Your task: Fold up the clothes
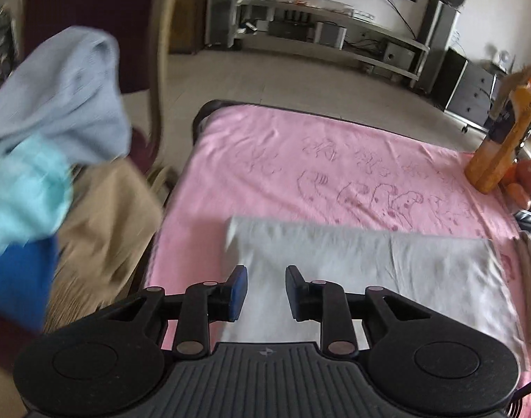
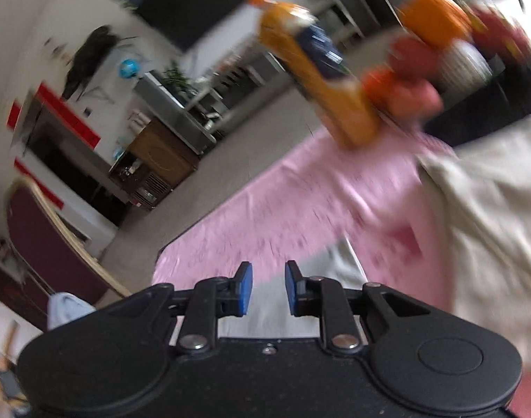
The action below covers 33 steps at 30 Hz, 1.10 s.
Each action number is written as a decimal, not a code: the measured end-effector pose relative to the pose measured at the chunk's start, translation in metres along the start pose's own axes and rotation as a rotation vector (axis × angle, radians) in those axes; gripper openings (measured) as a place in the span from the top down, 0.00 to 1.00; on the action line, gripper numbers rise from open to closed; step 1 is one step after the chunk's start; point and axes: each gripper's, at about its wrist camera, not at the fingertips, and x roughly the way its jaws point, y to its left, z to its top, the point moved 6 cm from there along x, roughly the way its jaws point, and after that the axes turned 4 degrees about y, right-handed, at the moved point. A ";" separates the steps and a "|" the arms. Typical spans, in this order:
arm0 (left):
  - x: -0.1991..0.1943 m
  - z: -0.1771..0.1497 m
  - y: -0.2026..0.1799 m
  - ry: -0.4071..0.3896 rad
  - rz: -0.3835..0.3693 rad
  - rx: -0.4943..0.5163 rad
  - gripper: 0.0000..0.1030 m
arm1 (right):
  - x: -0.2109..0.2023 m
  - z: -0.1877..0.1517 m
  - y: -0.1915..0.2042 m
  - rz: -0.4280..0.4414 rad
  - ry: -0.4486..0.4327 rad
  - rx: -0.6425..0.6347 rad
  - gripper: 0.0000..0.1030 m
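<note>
1. The left gripper (image 1: 266, 291) hung with jaws parted and empty over the grey cloth (image 1: 370, 271) – laid flat as a rectangle on the pink cover (image 1: 300, 160) just ahead
2. The right gripper (image 2: 268, 291) was likewise parted, holding nothing
3. Any further fold would want both corners pinched evenly – edges matched
4. The orange bottle (image 1: 502, 139) far right had a blurred, unreadable label

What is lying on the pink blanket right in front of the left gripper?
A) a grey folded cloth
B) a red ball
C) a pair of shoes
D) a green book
A: the left wrist view shows a flat grey folded cloth spread on the pink blanket just beyond the left gripper, whose jaws stand apart with nothing between them.
</note>
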 end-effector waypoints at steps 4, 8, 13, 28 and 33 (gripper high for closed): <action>0.041 0.016 -0.013 0.018 -0.013 0.044 0.93 | 0.036 0.012 0.003 -0.033 -0.010 -0.074 0.84; 0.073 0.011 -0.013 0.087 -0.012 0.030 0.93 | 0.051 0.006 -0.022 -0.083 0.046 0.001 0.84; 0.102 0.002 0.002 0.170 0.033 -0.024 0.89 | 0.069 -0.001 -0.053 -0.144 0.116 0.094 0.84; 0.001 -0.023 0.013 0.078 0.033 -0.052 0.84 | -0.016 -0.013 -0.044 -0.084 0.016 0.210 0.85; -0.014 -0.064 0.002 0.173 0.009 -0.007 0.76 | -0.071 -0.039 -0.018 0.067 0.038 0.219 0.83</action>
